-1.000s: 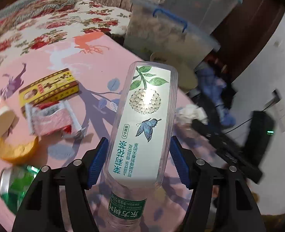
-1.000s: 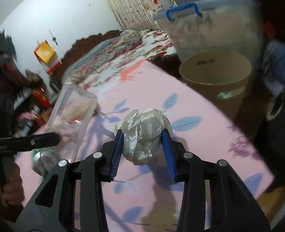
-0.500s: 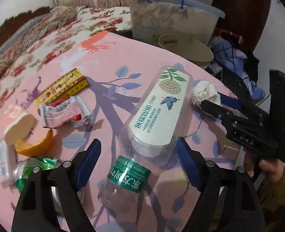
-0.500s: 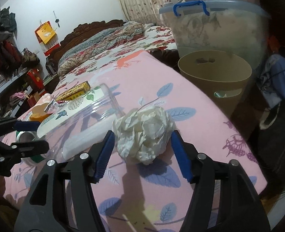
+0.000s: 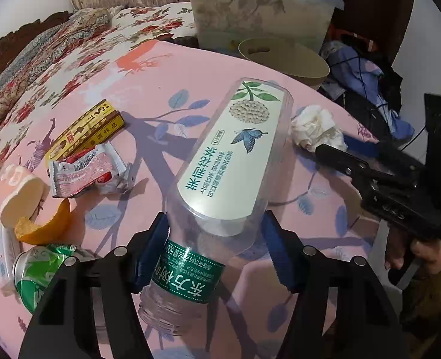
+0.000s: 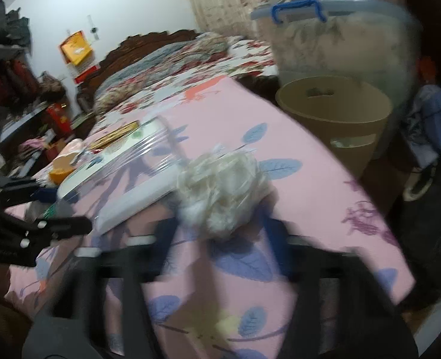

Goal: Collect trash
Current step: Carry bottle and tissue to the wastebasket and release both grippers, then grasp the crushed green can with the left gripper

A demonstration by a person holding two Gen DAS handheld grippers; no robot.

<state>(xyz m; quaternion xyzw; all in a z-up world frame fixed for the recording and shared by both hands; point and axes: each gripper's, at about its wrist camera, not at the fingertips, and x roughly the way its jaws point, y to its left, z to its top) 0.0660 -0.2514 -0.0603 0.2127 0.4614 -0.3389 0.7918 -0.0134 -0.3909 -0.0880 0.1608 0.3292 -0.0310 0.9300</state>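
Observation:
A clear plastic bottle (image 5: 229, 161) with a white and green label lies on the pink tablecloth (image 5: 166, 68). My left gripper (image 5: 217, 248) is open, its blue pads either side of the bottle's neck end. A crumpled white paper ball (image 6: 220, 188) lies on the cloth, also in the left wrist view (image 5: 316, 127). My right gripper (image 6: 223, 233) is open around the ball, blurred by motion. A tan waste bin (image 6: 337, 113) stands beyond the table edge, also in the left wrist view (image 5: 283, 59).
A yellow packet (image 5: 86, 128), a silver-red wrapper (image 5: 83, 170), an orange peel (image 5: 44, 227), a pink cup (image 5: 20, 191) and a green can (image 5: 38, 269) lie at left. A lidded plastic storage box (image 5: 262, 18) stands behind the bin. A bed lies beyond the table.
Both grippers have opened and lowered their loads: the bottle and the paper ball now rest on the cloth. The left gripper has pulled back toward the bottle's neck.

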